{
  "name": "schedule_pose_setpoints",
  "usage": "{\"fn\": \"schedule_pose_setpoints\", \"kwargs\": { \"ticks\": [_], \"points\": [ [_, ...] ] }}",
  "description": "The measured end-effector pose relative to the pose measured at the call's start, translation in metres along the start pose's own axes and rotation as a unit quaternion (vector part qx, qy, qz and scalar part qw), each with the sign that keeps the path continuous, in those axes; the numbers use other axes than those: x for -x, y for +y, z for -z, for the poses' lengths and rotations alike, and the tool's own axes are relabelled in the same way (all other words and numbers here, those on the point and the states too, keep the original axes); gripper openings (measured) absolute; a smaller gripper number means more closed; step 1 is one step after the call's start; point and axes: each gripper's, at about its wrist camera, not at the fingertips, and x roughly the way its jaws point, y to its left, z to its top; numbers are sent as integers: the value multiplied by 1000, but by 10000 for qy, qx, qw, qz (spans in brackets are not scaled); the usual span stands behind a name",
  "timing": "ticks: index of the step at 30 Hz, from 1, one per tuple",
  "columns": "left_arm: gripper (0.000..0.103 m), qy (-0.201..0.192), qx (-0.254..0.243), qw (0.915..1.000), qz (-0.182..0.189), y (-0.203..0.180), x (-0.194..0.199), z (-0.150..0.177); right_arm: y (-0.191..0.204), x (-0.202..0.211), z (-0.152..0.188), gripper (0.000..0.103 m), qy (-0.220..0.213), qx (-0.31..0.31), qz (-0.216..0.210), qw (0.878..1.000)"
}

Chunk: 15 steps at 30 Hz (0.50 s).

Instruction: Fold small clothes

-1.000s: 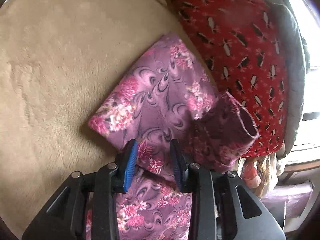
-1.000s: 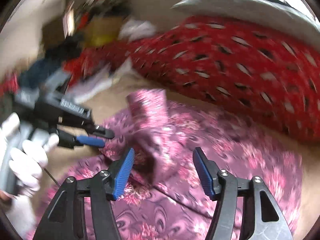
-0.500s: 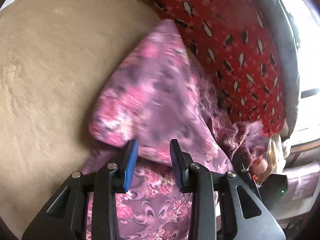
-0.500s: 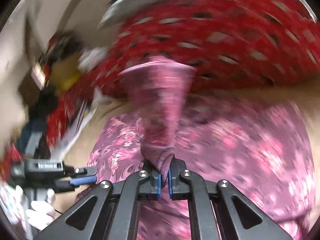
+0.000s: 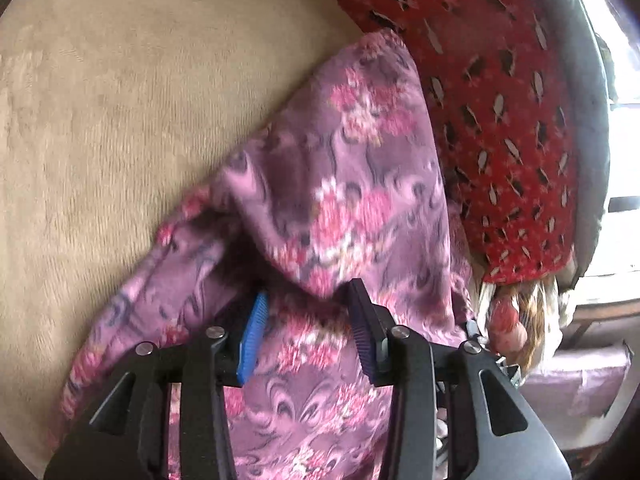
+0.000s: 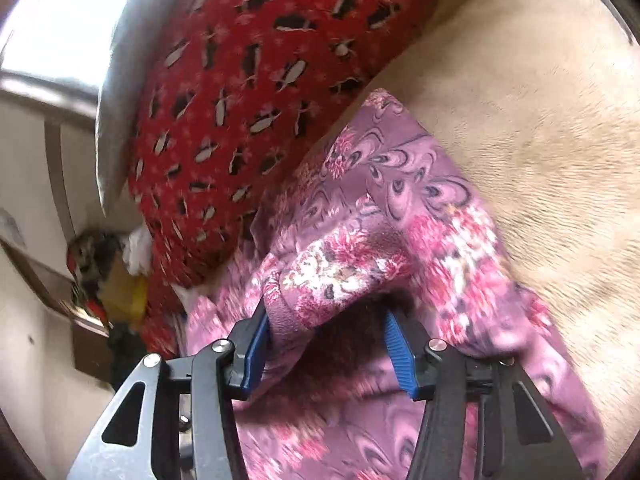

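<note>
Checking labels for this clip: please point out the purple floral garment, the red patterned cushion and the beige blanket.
Garment (image 5: 360, 184): left wrist view, on the folded-over top layer.
Cushion (image 6: 240, 92): right wrist view, on its red patterned face.
Blanket (image 5: 140, 100): left wrist view, on a bare stretch beside the garment.

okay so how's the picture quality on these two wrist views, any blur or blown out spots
Left wrist: floral garment softly motion-blurred, window at the right edge blown out white. Right wrist: garment sharp mid-frame, smeared toward the bottom; upper-left corner overexposed. Both views show fisheye curvature and dark corners.
</note>
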Motion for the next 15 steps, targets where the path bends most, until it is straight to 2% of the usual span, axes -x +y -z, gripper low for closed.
{"fn": "schedule_pose_setpoints", "kwargs": {
  "ticks": [1, 2, 3, 4, 6, 7, 8, 9, 10, 12, 13, 14, 15],
  "points": [
    [38, -55, -32, 10000, -64, -1, 1, -1, -1, -3, -4, 49, 12, -129, -134, 9998],
    [37, -124, -81, 9997, -174, -5, 2, -5, 1, -6, -9, 22, -5, -201, -307, 9993],
    [34, -158, -102, 9996, -218, -6, 1, -6, 6, -2, -16, 14, -53, -164, -484, 9987],
    [31, -183, -112, 9994, -271, -7, 1, -8, 15, 4, -22, 14, -127, -78, -636, 9979],
    [29, -143, -124, 9994, -279, -6, -2, -11, 33, 27, -33, 14, -650, 278, -915, 9933],
    [29, -111, -104, 9995, -278, -4, -4, -10, 39, 36, -35, 14, -829, 483, -910, 9912],
    [27, -110, -90, 9991, -397, -2, -6, -10, 41, 39, -36, 15, -893, 657, -734, 9911],
    [26, -132, -112, 9988, -466, 0, -7, -9, 35, 34, -33, 19, -651, 719, -471, 9942],
    [26, -131, -137, 9987, -476, 3, -7, -8, 26, 25, -30, 19, -262, 705, -234, 9969],
    [26, -95, -107, 9993, -350, 8, -5, -5, 1, 12, -18, 22, 456, 564, 451, 9963],
    [26, -94, -93, 9995, -301, 9, -4, -3, -9, 15, -13, 23, 554, 470, 361, 9967],
    [26, -95, -91, 9996, -258, 10, -1, -1, -17, 22, -9, 30, 458, 354, 180, 9982],
    [26, -109, -96, 9996, -229, 10, 0, 1, -24, 31, -8, 46, 256, 196, 3, 9995]
  ]
}}
